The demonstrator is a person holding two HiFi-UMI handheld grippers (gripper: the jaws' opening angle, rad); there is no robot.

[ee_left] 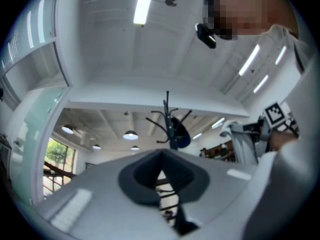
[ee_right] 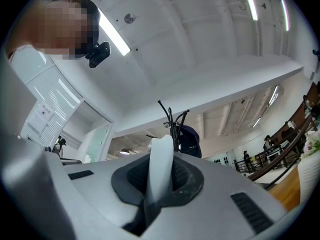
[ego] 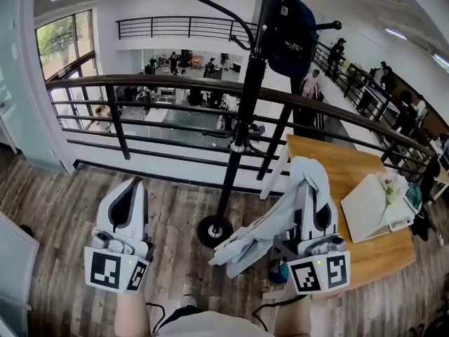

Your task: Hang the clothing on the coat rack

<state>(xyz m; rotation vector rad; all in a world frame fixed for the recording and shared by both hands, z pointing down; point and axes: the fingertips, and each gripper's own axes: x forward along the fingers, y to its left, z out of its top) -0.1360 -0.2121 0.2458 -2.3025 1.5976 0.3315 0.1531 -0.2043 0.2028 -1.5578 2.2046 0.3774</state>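
Holding the pale piece of clothing [ego: 259,234] is the job of the right gripper [ego: 309,181]. Its jaws are squeezed tight on a fold of the cloth, and the right gripper view shows that fold [ee_right: 161,169] sticking up between the dark pads. The rest of the cloth hangs down in a bunch to the left of the gripper, above the wooden floor [ego: 63,216]. The left gripper [ego: 135,184] has nothing in it. Its jaw tips meet, and only a thin gap shows lower down.

The black coat rack [ego: 242,111] stands just ahead, between the two grippers, in front of the railing [ego: 175,86]. A dark blue bag [ego: 291,30] already hangs on its right side. A long hook [ego: 210,5] on the left side looks free.

I think the step now is to lift the clothing up to a hook. To do it well, the right gripper should go up high, because the hooks are far above the cloth. Aim for the free hook, not the one with the bag. The cloth is bunched up, so the left gripper could open and take hold of another part to spread it out. Then a loop or the neck part can drop over the hook tip. Keep squeezing until the cloth sits on the hook, or it may slide off and fall to the floor.
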